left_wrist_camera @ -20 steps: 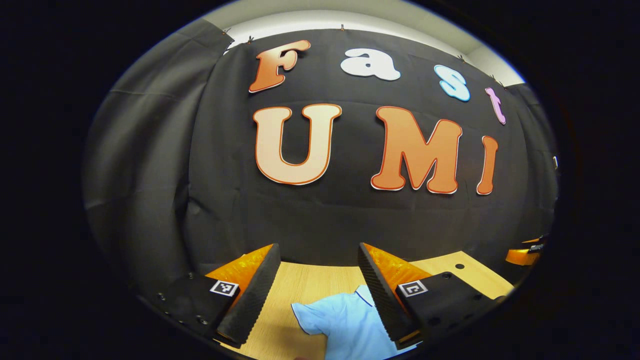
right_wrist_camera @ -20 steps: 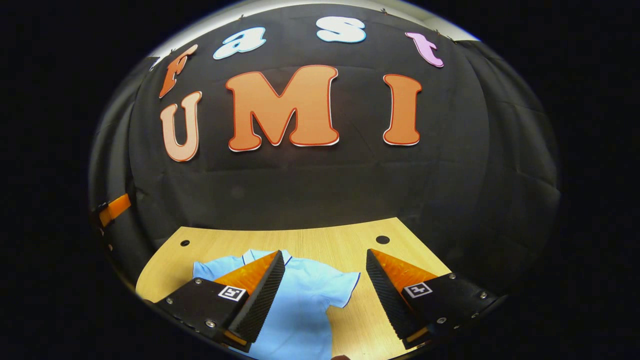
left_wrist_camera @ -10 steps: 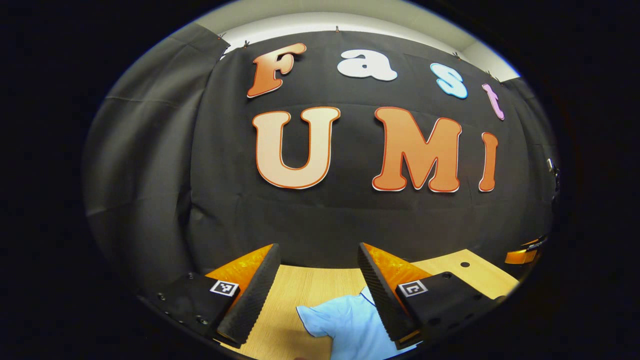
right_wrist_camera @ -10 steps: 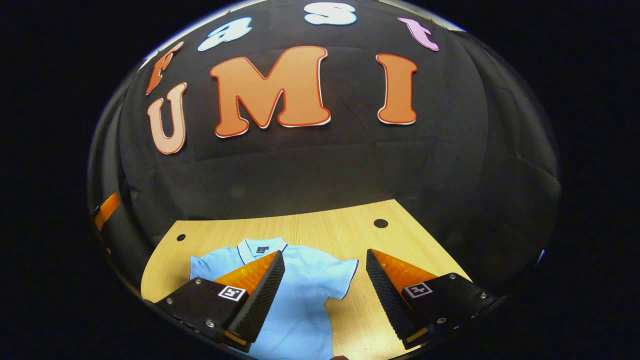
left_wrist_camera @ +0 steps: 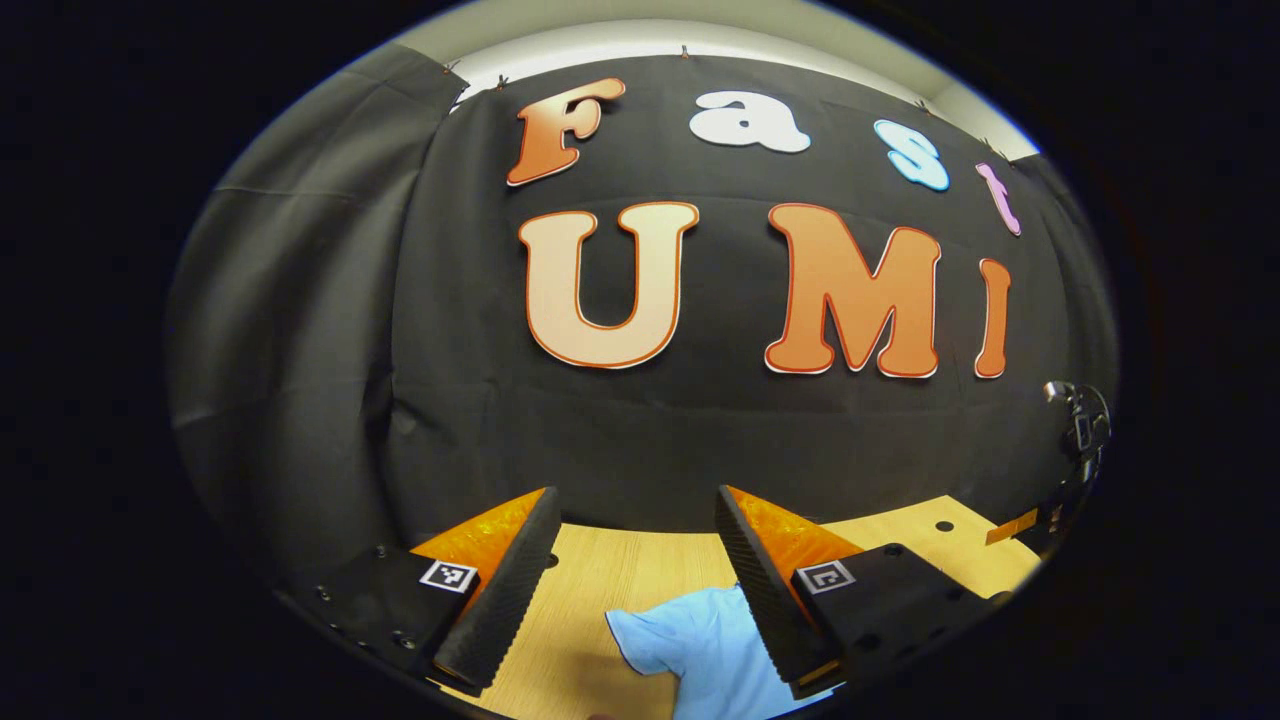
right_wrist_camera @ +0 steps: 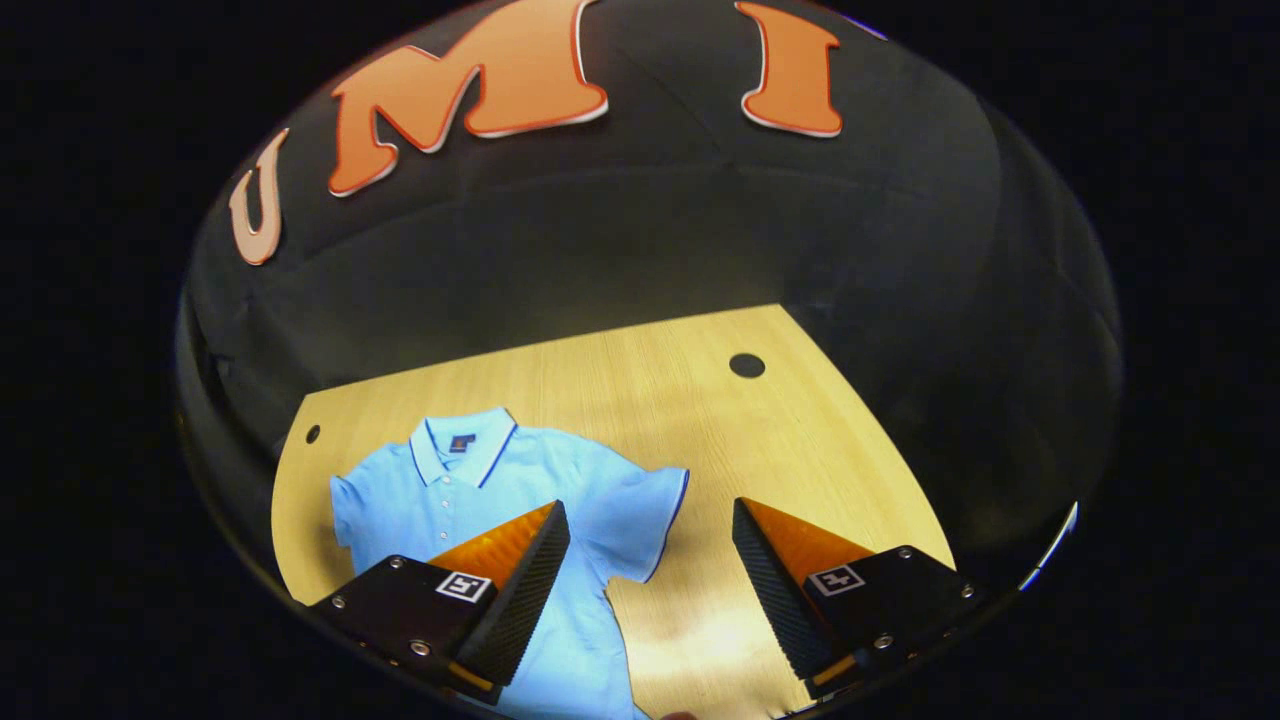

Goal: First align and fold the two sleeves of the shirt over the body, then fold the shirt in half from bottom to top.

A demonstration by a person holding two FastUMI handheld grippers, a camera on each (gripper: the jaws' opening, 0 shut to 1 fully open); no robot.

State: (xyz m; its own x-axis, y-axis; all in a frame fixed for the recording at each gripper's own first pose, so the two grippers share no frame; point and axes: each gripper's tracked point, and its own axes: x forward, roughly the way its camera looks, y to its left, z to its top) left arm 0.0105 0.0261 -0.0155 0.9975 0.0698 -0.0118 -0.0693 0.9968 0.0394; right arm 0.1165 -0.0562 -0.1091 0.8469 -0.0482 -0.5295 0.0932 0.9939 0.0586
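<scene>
Both the right gripper and the left gripper have fingers spread, holding nothing, poised above the tabletop. The light blue shirt lies flat, collar toward the far edge, sleeves unfolded. It looks soft and limp, so each sleeve is best pinched at its cuff hem.

Matt cloth shirt lies on a smooth wood-grain table.

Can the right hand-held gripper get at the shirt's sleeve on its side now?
Probably yes: the right hand-held gripper is open, the sleeve lies flat on the table just ahead, and nothing stands between.
</scene>
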